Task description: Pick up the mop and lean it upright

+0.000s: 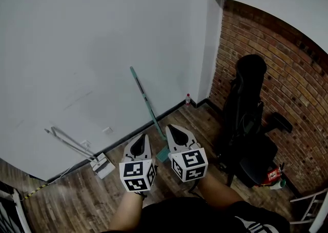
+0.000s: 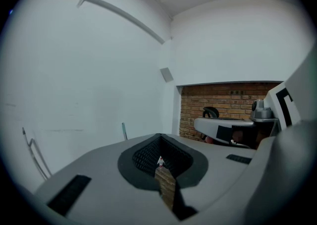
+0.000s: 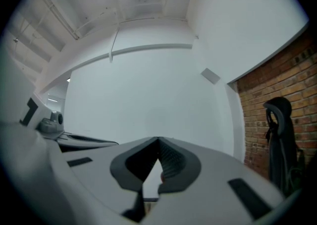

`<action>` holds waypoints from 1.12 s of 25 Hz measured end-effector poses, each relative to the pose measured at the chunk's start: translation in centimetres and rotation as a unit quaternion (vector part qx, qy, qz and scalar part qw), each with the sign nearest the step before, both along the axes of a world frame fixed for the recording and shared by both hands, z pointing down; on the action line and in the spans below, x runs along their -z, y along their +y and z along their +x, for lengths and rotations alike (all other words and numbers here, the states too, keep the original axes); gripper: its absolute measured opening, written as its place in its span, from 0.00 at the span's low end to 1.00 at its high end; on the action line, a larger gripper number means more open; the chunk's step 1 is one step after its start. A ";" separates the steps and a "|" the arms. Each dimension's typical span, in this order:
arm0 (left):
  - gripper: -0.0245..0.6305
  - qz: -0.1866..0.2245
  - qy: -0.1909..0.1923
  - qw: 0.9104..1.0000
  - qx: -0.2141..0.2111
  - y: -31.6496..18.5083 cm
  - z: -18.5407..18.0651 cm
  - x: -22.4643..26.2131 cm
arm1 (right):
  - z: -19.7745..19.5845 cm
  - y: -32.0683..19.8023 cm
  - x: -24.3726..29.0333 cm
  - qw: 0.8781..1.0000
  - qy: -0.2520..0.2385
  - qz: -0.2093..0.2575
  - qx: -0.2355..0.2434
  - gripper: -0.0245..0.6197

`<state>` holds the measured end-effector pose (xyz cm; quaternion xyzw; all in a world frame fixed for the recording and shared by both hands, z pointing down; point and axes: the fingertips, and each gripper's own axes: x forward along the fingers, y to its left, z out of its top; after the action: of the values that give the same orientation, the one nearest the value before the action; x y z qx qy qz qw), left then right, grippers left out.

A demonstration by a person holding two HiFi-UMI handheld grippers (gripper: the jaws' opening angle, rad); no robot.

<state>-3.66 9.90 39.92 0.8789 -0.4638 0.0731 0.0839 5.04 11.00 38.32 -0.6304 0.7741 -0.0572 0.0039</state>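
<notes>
We see both grippers empty and the mop propped on the white wall.
The white wall (image 1: 92,47) fills most of the head view, with the brick wall (image 1: 266,73) at right and wood floor (image 1: 77,201) below. A black office chair (image 1: 248,119) stands by the brick. The mop (image 1: 146,98), teal handle, leans tilted against the white wall with its head on the floor, just beyond the grippers. A grey-handled flat tool (image 1: 77,147) leans further left. The left gripper (image 1: 141,139) and right gripper (image 1: 174,130) sit side by side, fingers pressed together on both, pinching nothing. We spot a small bottle (image 1: 187,98) on the floor near the corner.
</notes>
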 end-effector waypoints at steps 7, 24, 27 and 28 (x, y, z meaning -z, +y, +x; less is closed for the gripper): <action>0.03 0.000 -0.005 1.000 0.014 0.6 2.7 -0.4 | 3.0 0.4 -0.8 1.000 -0.005 -0.006 0.013 0.06; 0.03 -0.009 0.002 1.000 -0.002 -5.9 6.3 -1.9 | 6.4 -5.3 -2.6 1.000 0.006 -0.025 0.001 0.06; 0.03 -0.011 0.005 1.000 -0.005 -8.2 6.6 -2.1 | 6.9 -7.7 -2.4 1.000 0.009 -0.023 -0.003 0.06; 0.03 -0.012 0.005 1.000 -0.005 -9.0 6.6 -2.2 | 6.9 -8.5 -2.5 1.000 0.009 -0.024 -0.004 0.06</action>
<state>2.91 0.86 42.12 0.8806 -0.4578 0.0746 0.0970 11.93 2.50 40.80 -0.6338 0.7701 -0.0700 -0.0181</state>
